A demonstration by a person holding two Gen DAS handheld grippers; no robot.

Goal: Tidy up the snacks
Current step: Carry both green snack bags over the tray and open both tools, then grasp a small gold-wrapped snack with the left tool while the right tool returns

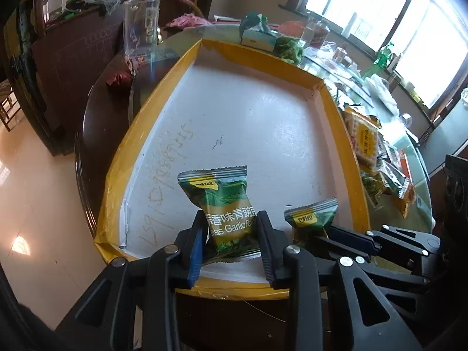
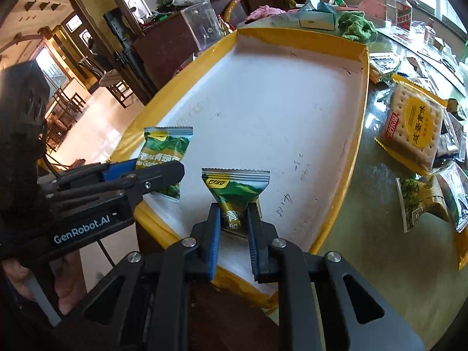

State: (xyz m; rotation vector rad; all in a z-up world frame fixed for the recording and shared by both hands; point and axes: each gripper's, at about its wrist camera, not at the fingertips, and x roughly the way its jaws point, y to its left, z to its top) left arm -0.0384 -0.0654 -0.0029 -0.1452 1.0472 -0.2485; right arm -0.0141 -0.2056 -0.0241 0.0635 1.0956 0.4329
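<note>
My left gripper is shut on a green garlic-pea packet and holds it over the near edge of a shallow white tray with a yellow taped rim. My right gripper is shut on a second green pea packet, also over the tray's near edge. In the left wrist view the right gripper and its packet show at lower right. In the right wrist view the left gripper and its packet show at left.
To the tray's right on the glass table lie a yellow cracker packet, more green snack packets and other wrappers. A clear plastic jug, a tissue box and a green cloth stand beyond the tray's far edge.
</note>
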